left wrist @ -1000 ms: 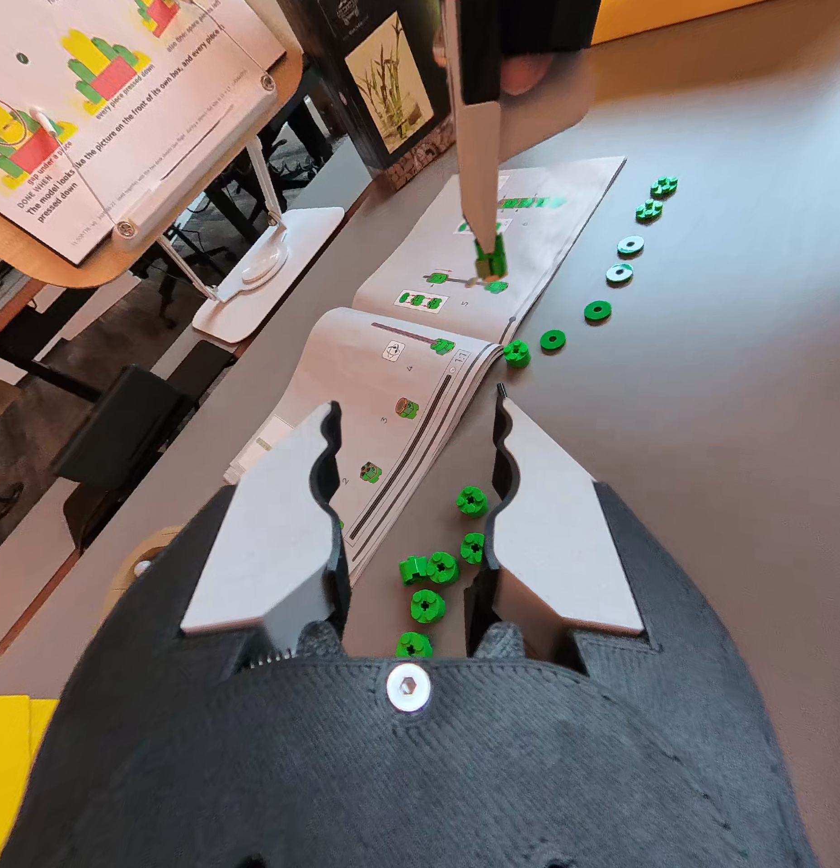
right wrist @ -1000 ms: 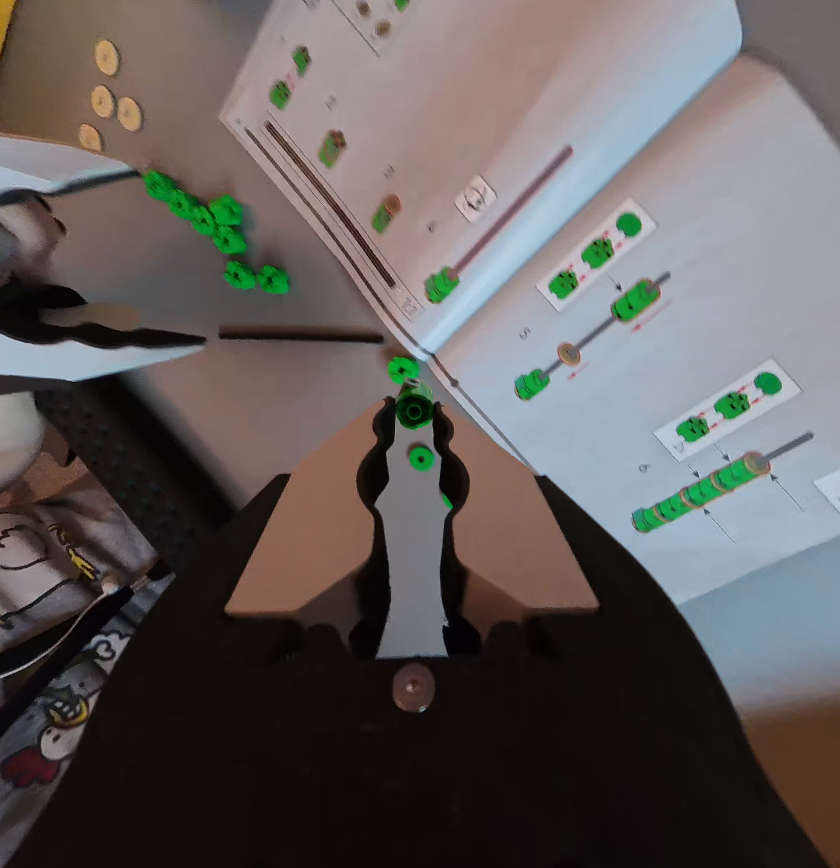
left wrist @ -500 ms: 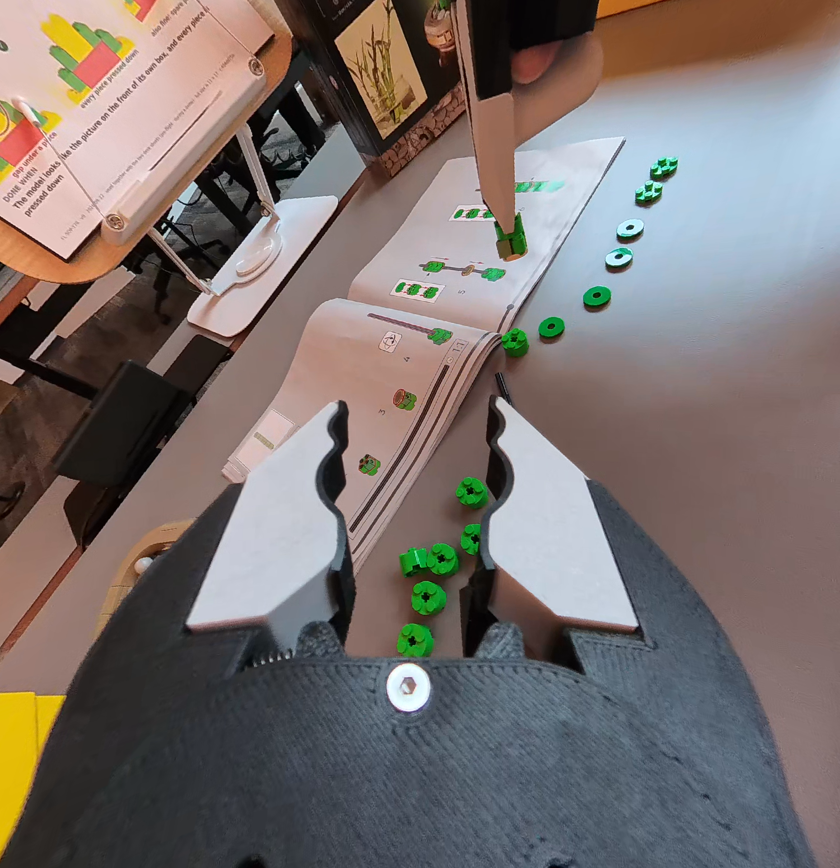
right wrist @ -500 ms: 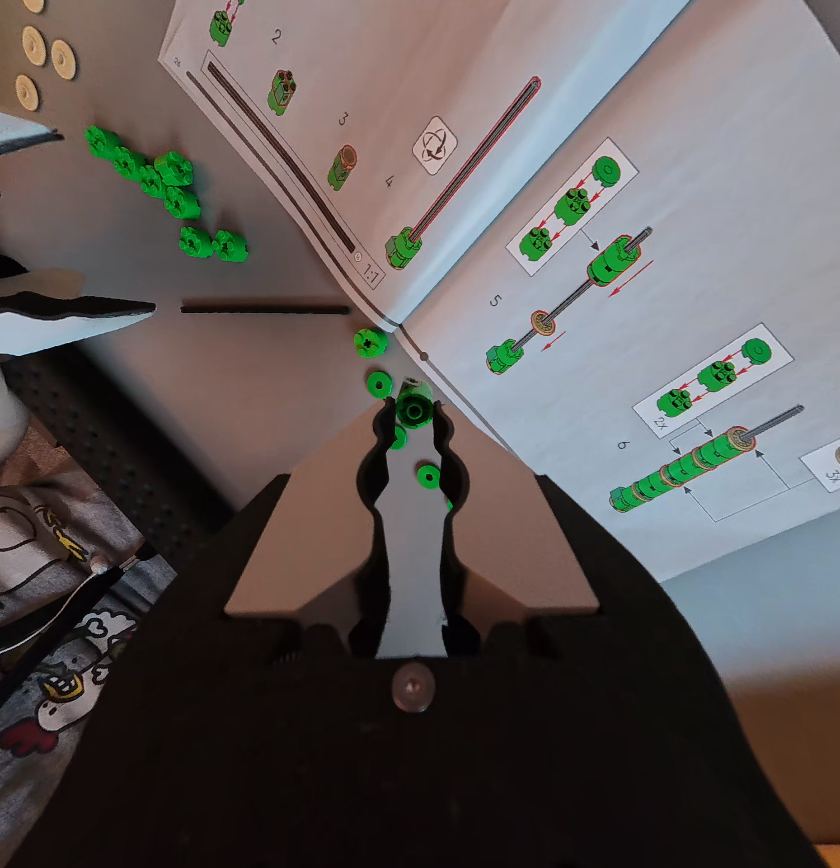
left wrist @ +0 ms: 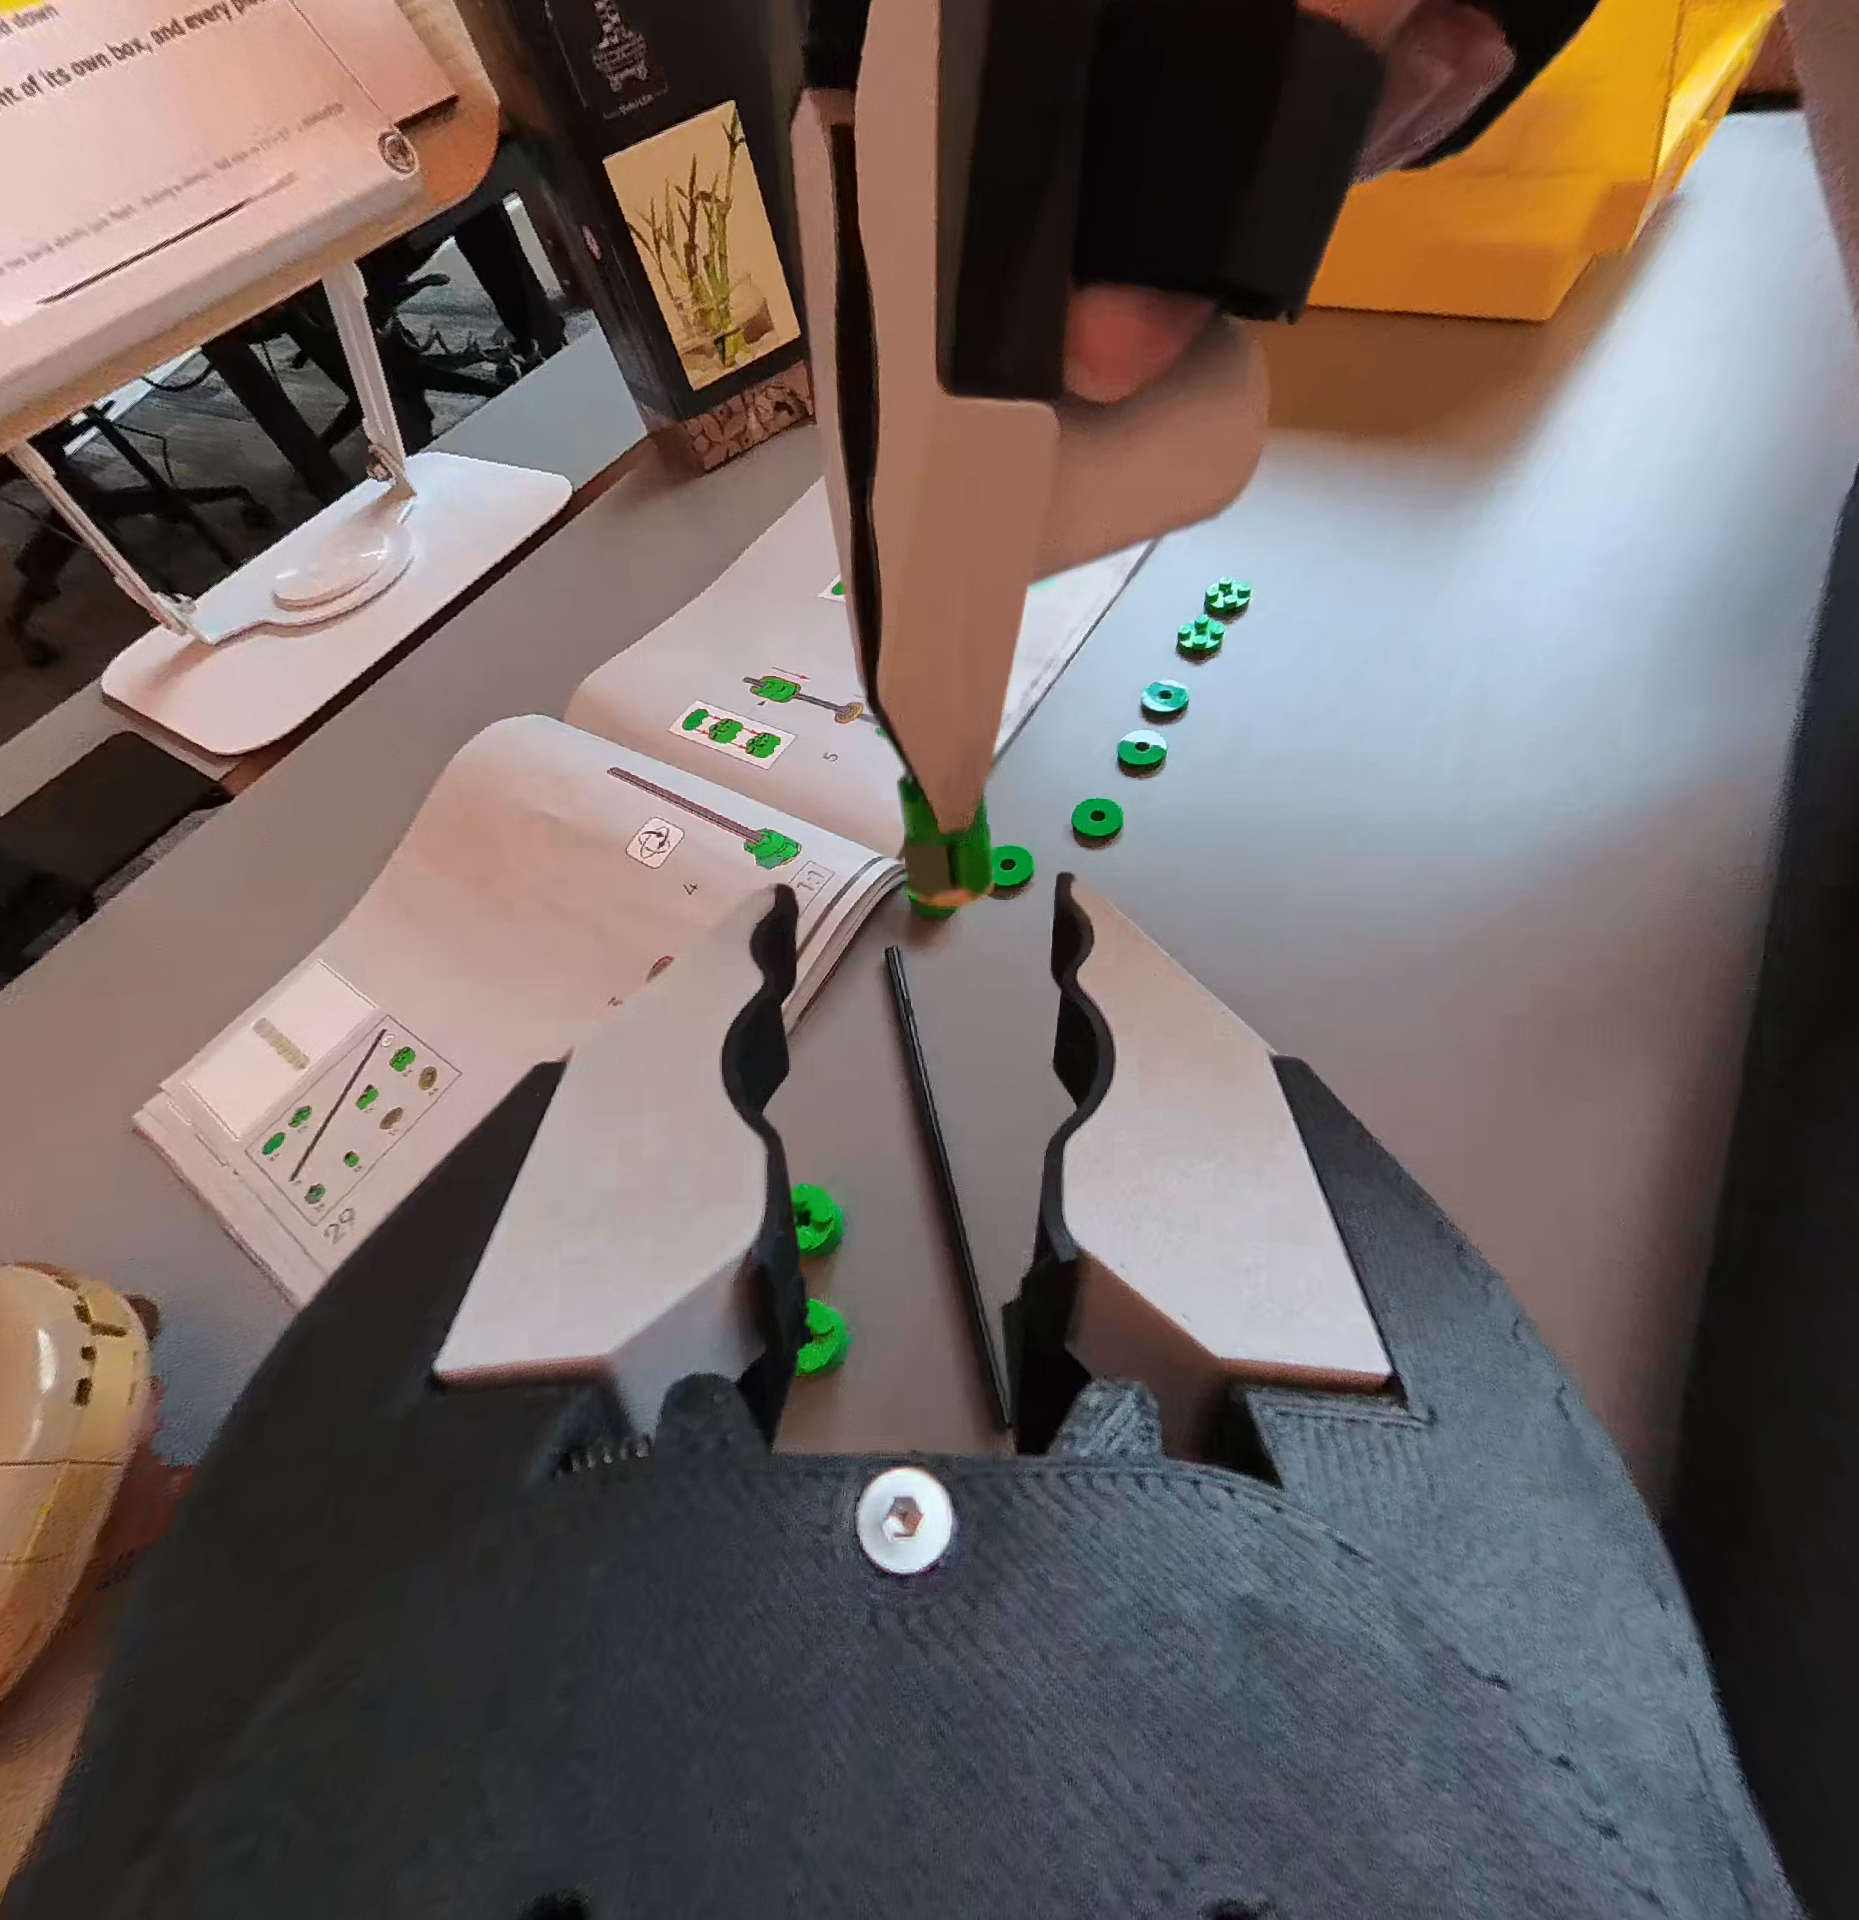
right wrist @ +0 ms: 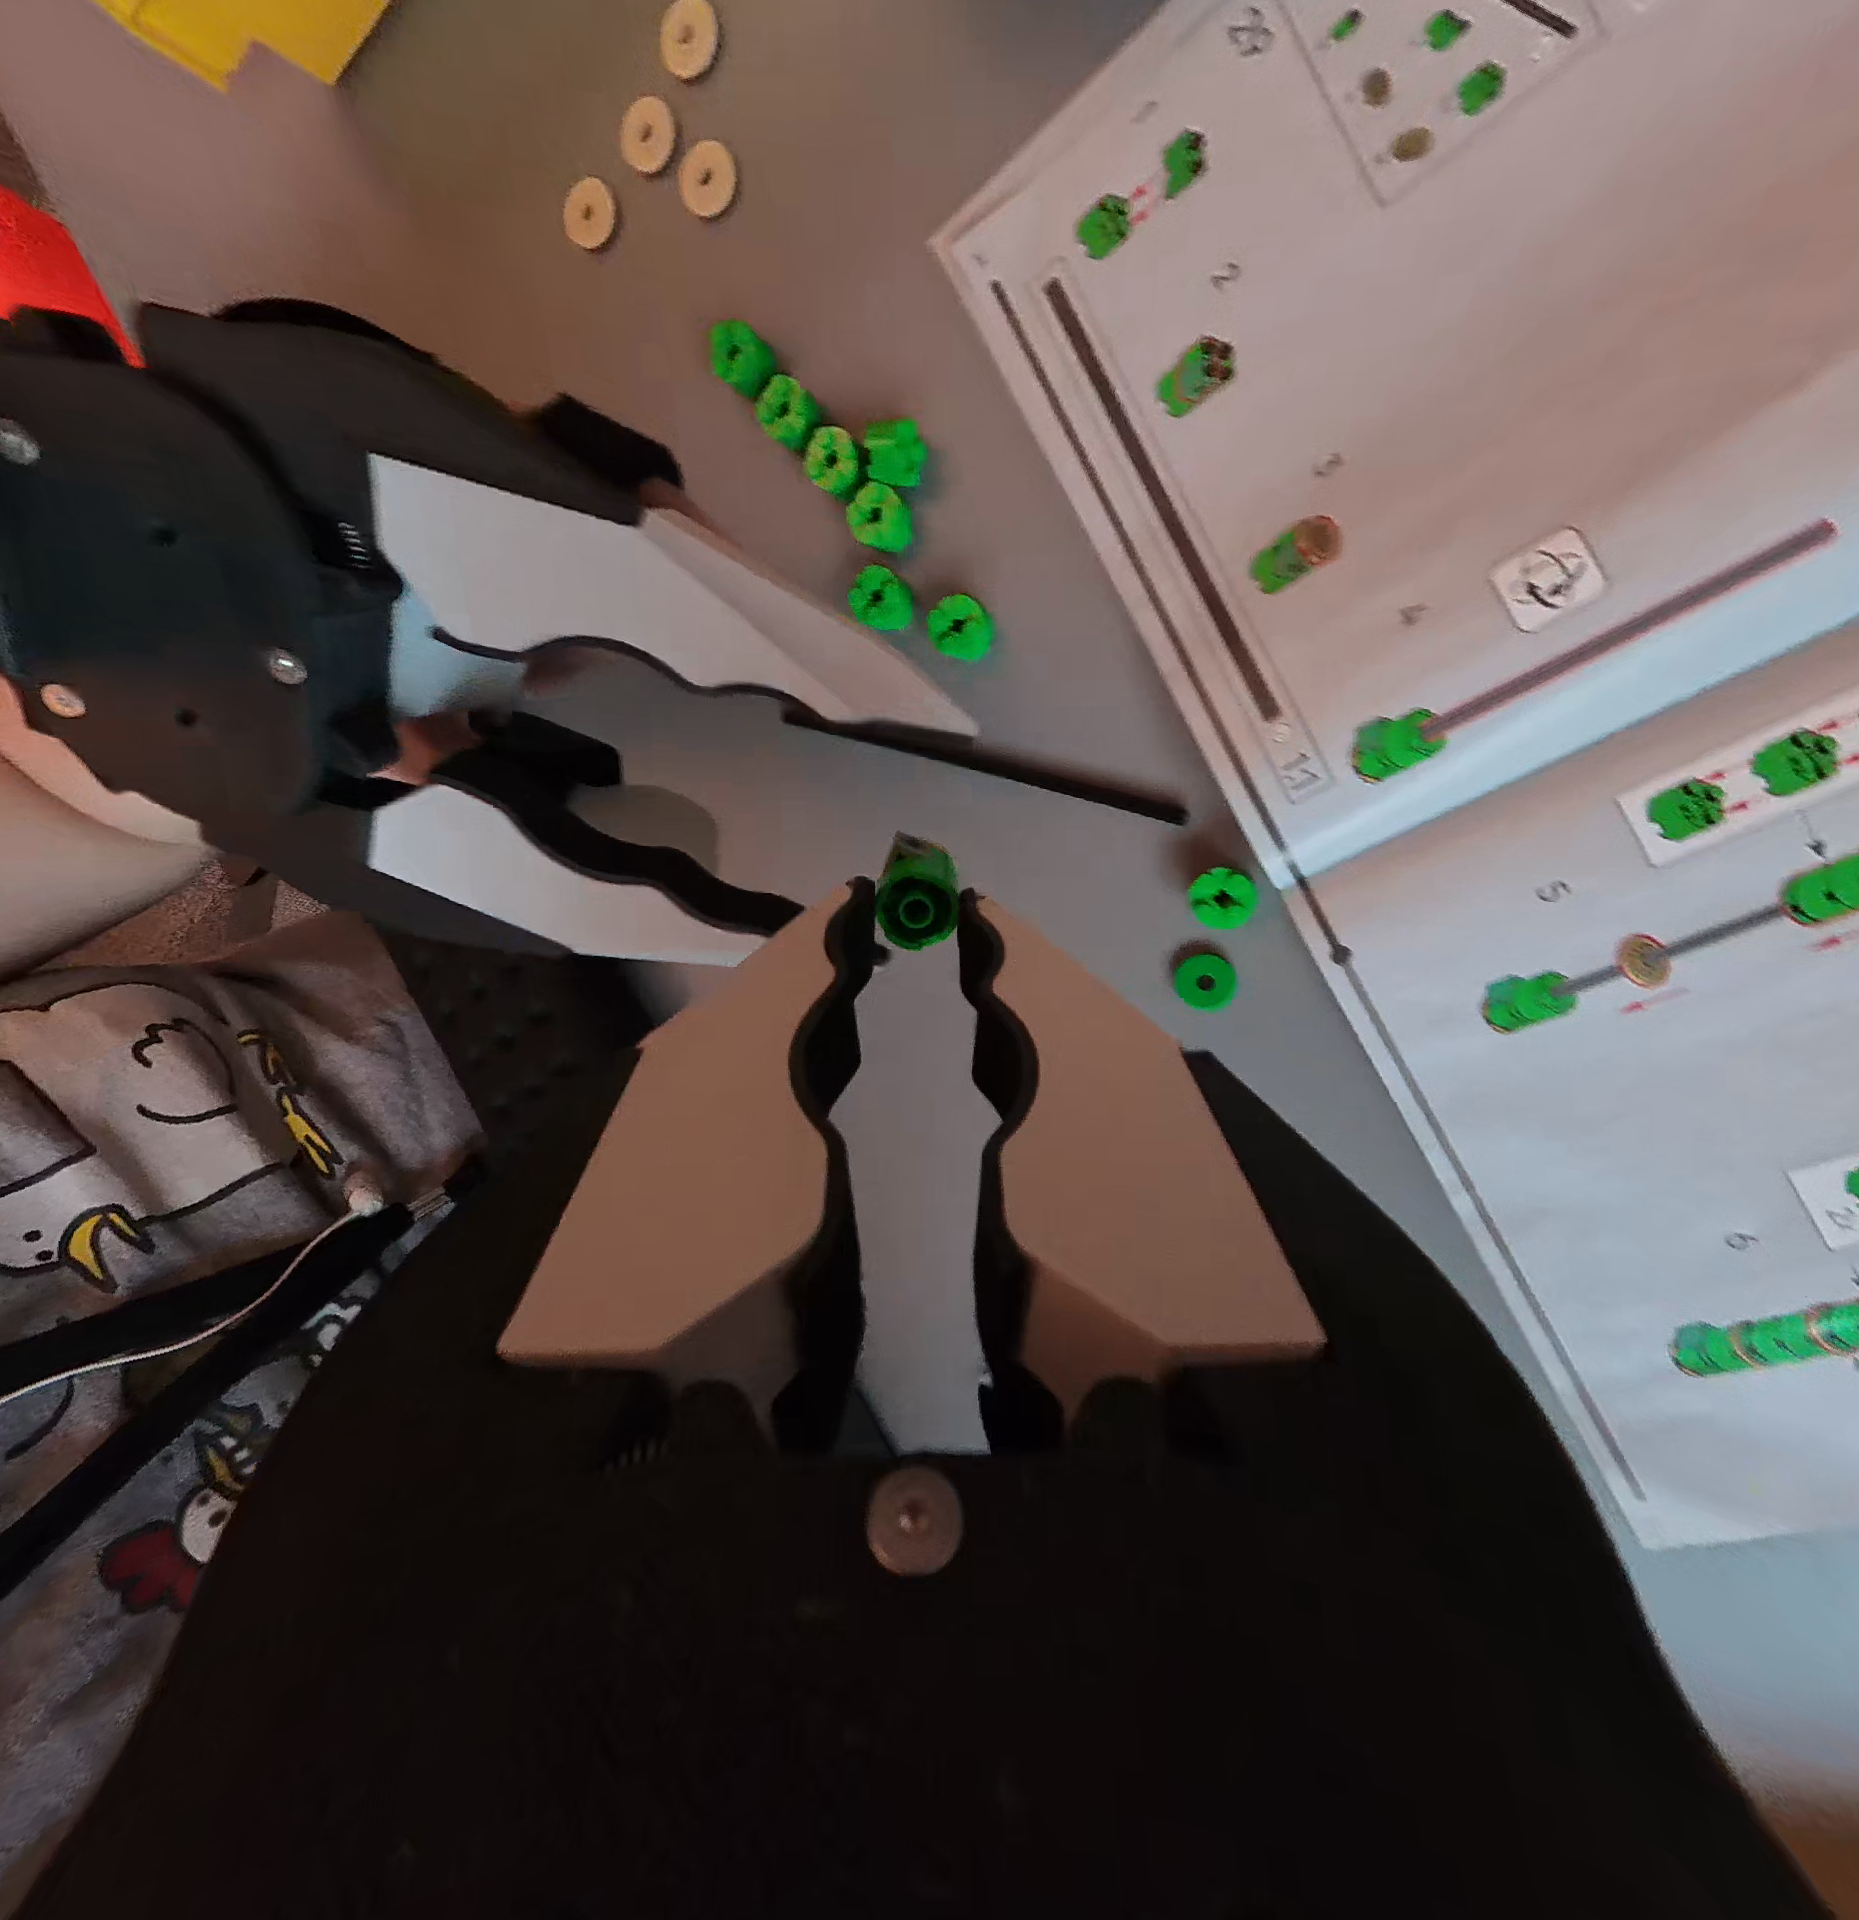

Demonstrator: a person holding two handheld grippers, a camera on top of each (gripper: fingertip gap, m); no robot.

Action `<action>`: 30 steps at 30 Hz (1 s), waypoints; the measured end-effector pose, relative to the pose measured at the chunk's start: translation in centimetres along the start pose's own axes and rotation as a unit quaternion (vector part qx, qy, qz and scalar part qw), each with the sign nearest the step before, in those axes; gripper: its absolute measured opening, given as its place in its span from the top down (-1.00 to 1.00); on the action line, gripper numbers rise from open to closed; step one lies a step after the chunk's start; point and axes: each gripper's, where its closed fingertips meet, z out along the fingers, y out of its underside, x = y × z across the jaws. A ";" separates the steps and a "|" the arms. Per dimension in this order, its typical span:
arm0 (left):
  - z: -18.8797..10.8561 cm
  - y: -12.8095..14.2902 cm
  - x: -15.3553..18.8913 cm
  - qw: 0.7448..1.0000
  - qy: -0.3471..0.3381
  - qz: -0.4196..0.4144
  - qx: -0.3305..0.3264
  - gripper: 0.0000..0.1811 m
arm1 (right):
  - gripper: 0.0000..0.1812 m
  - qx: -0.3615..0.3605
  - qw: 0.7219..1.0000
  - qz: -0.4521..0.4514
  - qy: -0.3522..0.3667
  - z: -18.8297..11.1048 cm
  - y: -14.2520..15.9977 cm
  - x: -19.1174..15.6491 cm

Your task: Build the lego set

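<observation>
- Tan round plates (right wrist: 649, 135) lie on the grey table (left wrist: 1476, 852) at the far left of the right wrist view, well apart from the action.
- Loose green round bricks (right wrist: 831, 457) sit in a cluster beside the left gripper (left wrist: 914, 997), whose jaws are spread wide and hold nothing.
- Between those jaws lies the thin black axle (left wrist: 946, 1184), flat on the table, its long axis running roughly along the fingers and pointing towards the right gripper (right wrist: 912, 904).
- That gripper is clamped on a short green stacked piece (right wrist: 914, 909), held just beyond the axle's far tip.
- Judging by this, the left gripper is nearer the axle and would need to lift it for threading.
- Farthest right, the open instruction booklet (right wrist: 1527, 520).
</observation>
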 end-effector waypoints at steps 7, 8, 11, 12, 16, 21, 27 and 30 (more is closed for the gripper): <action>0.3 0.4 1.0 0.999 0.036 -0.010 -0.010 0.83 | 0.84 -0.004 1.000 -0.018 0.003 0.5 -0.3 -1.5; 0.3 0.4 1.0 0.999 0.037 -0.012 -0.012 0.83 | 0.84 -0.004 1.000 -0.019 0.004 0.6 -0.3 -1.5; 0.1 0.4 0.9 0.998 0.053 -0.032 -0.010 0.84 | 0.83 0.000 0.999 -0.034 -0.008 0.4 -0.6 -1.7; 0.0 0.3 0.9 0.997 0.064 -0.049 -0.006 0.84 | 0.81 0.007 0.999 -0.037 -0.011 0.2 -0.9 -1.7; -1.4 -0.6 -0.4 0.985 0.098 -0.139 0.031 0.83 | 0.69 0.057 0.996 -0.066 -0.016 -1.7 -2.3 -1.6; -4.5 -2.2 -3.3 0.943 0.157 -0.277 0.100 0.84 | 0.36 0.175 0.930 -0.318 0.059 -3.8 -5.4 -2.3; -6.5 -2.3 -5.8 0.944 0.124 -0.280 0.125 0.84 | 0.49 0.181 0.861 -0.441 0.177 -2.9 -6.3 -1.4; -6.7 -2.5 -5.7 0.951 0.112 -0.257 0.129 0.84 | 0.52 0.223 0.866 -0.413 0.173 -4.7 -7.0 -0.9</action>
